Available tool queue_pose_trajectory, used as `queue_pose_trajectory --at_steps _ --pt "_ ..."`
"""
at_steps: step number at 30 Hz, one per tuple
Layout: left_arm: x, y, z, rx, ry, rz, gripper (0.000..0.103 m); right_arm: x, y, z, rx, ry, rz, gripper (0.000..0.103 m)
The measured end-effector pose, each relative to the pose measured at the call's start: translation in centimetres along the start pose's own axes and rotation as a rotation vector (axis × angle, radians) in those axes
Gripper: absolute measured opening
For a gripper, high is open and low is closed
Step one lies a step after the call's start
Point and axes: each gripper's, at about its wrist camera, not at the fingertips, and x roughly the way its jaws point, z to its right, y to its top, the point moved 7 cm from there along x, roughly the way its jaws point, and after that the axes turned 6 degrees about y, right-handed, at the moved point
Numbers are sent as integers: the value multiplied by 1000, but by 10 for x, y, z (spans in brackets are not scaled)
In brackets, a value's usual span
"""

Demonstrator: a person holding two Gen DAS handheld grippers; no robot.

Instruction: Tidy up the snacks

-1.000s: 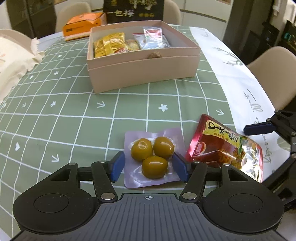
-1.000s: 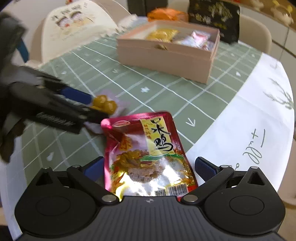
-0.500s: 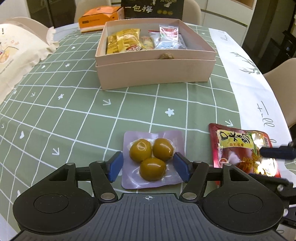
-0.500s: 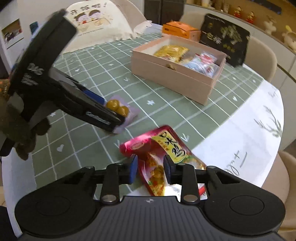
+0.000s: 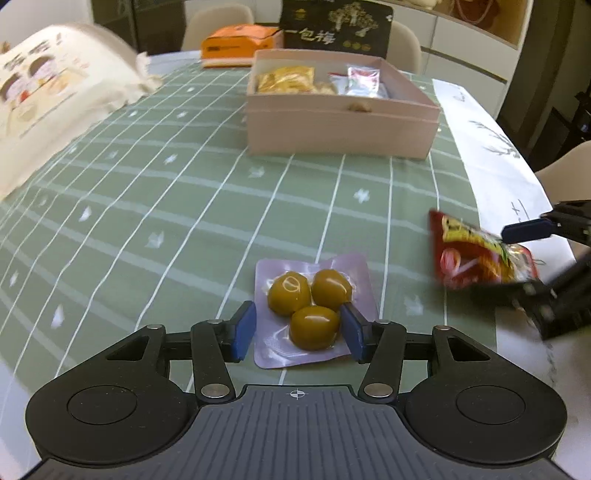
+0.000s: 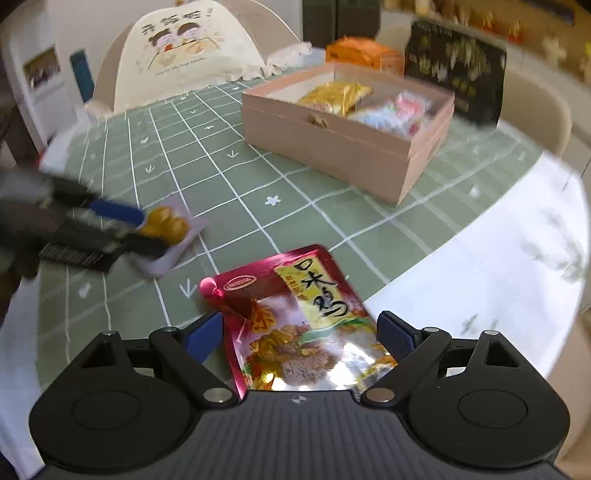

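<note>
Altogether two snack packs lie loose on the bench [image 5: 184,206], and one pink box [image 5: 340,129] stands farther back with several packets already inside, too blurred together to count. The pale purple pack [image 5: 314,314] holds three yellow-green fruits and lies flat on the green checked cloth [image 5: 147,229]. The left gripper [image 5: 299,332] straddles its near end: its fingers have just been closing in, the pack sits between them, and the right pad overlaps the pack's edge while a sliver of cloth shows beside the left one, so no grip yet. The red foil pack [image 6: 295,321] lies near the bench's right edge, where the cloth gives way to a white runner [image 6: 461,277]. The right gripper [image 6: 299,336] has its fingers spread, just reopened, one on either side of the pack; whether they touch its edges cannot be told. Between both packs and the box the cloth is open. Behind the box stand one orange carton [image 5: 240,44] and one black bag [image 5: 336,26]; a cream cushion [image 5: 55,103] lies at the left.
</note>
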Motion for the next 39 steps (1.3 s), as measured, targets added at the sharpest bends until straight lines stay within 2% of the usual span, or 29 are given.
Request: queue_pose_trajectory --at_steps 3,5,6,8,10,12,13,16,19,22,24,27,30,35,37,39 --pt "-11 -13 -8 -43 -9 -5 56 3 -2 -9 63 49 -25 92" --pt "-17 -19 -13 -75 -21 0 56 -6 -3 -27 40 134 -29 92" --pt "-17 -20 -15 -87 -28 6 56 -11 -1 -35 16 136 -17 91" --pt "-18 -20 -18 -117 -47 17 56 -15 5 -38 -15 80 8 91" --pt "-17 -18 -20 -135 -53 6 56 -9 12 -35 15 38 13 92" --pt "-17 -16 -19 -128 -44 -8 56 8 12 -32 95 47 -34 92" --pt "-16 -14 -16 -105 -33 -19 55 19 10 -30 123 35 -63 96" --pt "-11 -9 -7 -36 1 -43 58 30 7 -40 28 -82 -62 99" --pt "-4 -4 1 4 28 -58 62 32 4 -43 2 -80 -49 101" --pt "0 -1 4 -11 39 -61 64 32 3 -41 -5 -69 -64 100" --pt "0 0 5 -11 46 -62 64 28 3 -39 -11 -67 -75 95" --pt "-1 0 5 -11 44 -58 64 14 6 -41 -21 -76 -96 69" --pt "-1 -1 5 -11 44 -52 64 -1 2 -39 15 -61 -107 65" --pt "-3 -3 3 -22 43 -20 64 -19 1 -35 43 -79 -73 62" --pt "-6 -7 4 -15 55 19 56 -28 5 -37 44 -78 -45 62" --pt "-9 -12 5 3 61 68 55 -39 11 -40 41 -75 -11 62"
